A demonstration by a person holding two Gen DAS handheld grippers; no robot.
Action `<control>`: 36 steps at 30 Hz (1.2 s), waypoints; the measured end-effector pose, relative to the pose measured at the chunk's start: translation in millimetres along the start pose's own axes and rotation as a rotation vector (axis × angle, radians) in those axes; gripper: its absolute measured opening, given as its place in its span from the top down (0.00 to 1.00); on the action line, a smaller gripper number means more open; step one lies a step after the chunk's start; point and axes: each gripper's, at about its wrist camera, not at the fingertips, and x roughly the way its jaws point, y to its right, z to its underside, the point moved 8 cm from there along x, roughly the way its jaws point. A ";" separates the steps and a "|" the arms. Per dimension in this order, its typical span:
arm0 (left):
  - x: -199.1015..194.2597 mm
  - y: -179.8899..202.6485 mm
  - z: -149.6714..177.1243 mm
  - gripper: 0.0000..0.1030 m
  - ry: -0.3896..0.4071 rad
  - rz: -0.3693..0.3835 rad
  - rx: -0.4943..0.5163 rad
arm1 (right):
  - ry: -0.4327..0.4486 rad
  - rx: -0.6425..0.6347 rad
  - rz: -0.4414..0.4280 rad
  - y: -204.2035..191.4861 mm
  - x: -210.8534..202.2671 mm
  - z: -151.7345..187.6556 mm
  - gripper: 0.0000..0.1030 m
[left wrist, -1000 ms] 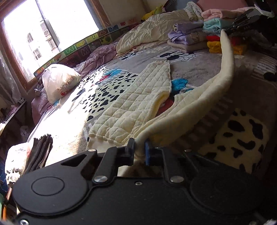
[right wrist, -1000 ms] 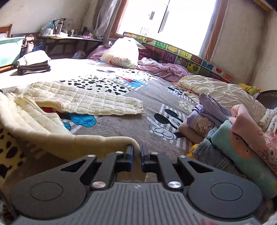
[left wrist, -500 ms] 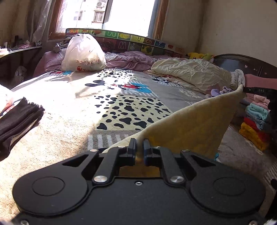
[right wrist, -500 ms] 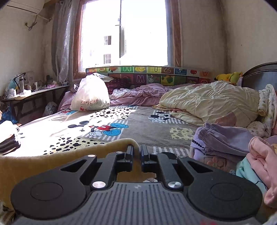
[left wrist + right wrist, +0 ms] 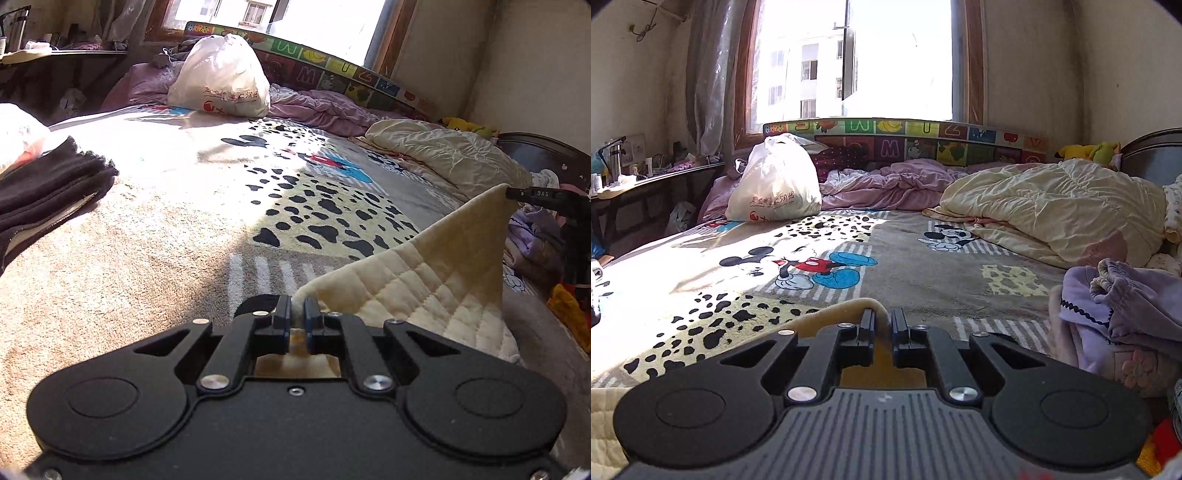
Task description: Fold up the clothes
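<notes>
Sunlit bed [image 5: 155, 236] with a cartoon-print blanket fills both views, a window at the far end. Above its near right part hangs the cream quilted garment [image 5: 424, 273], stretched between both grippers. The left gripper [image 5: 297, 308] has its fingers clamped on one corner; the right gripper [image 5: 882, 323] pinches another edge. It looks light, soft and floppy (padded, so probably not slippery); corners and hems seem the surest holds.

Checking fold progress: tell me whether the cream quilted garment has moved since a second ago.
Yes. The cream quilted garment, then flat on the bed blanket, is now lifted above it, held between left gripper and right gripper.
</notes>
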 end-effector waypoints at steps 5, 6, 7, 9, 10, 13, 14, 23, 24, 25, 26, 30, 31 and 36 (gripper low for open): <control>18.5 -4.3 -2.3 0.95 0.000 -0.029 0.018 | -0.050 -0.003 0.042 -14.0 41.8 6.9 0.90; 20.5 -4.4 -1.8 0.95 -0.003 -0.033 0.025 | -0.078 0.010 0.053 -9.0 49.6 12.5 0.90; 21.9 -4.2 -1.3 0.96 -0.006 -0.038 0.033 | -0.106 0.023 0.064 -4.1 57.2 17.9 0.90; 23.1 -3.5 -0.5 0.96 -0.012 -0.046 0.049 | -0.135 0.035 0.068 2.3 67.1 24.2 0.90; 23.0 -3.7 -0.5 0.96 -0.012 -0.049 0.050 | -0.144 0.032 0.062 3.5 71.2 25.6 0.90; 23.6 -4.0 0.4 0.96 -0.012 -0.059 0.053 | -0.197 0.006 0.029 0.7 89.8 27.9 0.89; 24.3 -4.1 0.1 0.96 -0.012 -0.060 0.052 | -0.205 0.006 0.032 0.8 93.9 28.3 0.82; 20.7 -2.8 -2.8 0.96 -0.007 -0.055 0.049 | -0.183 0.453 0.030 45.6 65.3 57.6 0.49; 20.1 -1.9 -3.1 0.96 -0.006 -0.055 0.052 | -0.199 0.501 0.012 44.0 63.5 69.0 0.48; 19.6 -1.3 -3.3 0.96 -0.005 -0.055 0.053 | -0.215 0.546 -0.005 42.2 61.8 80.0 0.48; 19.5 -0.8 -3.6 0.96 -0.004 -0.056 0.053 | -0.231 0.561 -0.009 38.9 62.0 88.0 0.48; 14.8 0.2 -7.1 0.96 0.016 -0.054 0.047 | -0.253 0.432 0.029 16.1 68.3 97.7 0.74; 13.8 0.2 -8.2 0.96 0.018 -0.051 0.046 | -0.251 0.375 0.043 9.5 69.1 96.5 0.78; 21.3 -6.1 -1.4 0.96 -0.012 -0.059 0.032 | -0.202 0.161 0.153 -8.0 61.0 68.5 0.82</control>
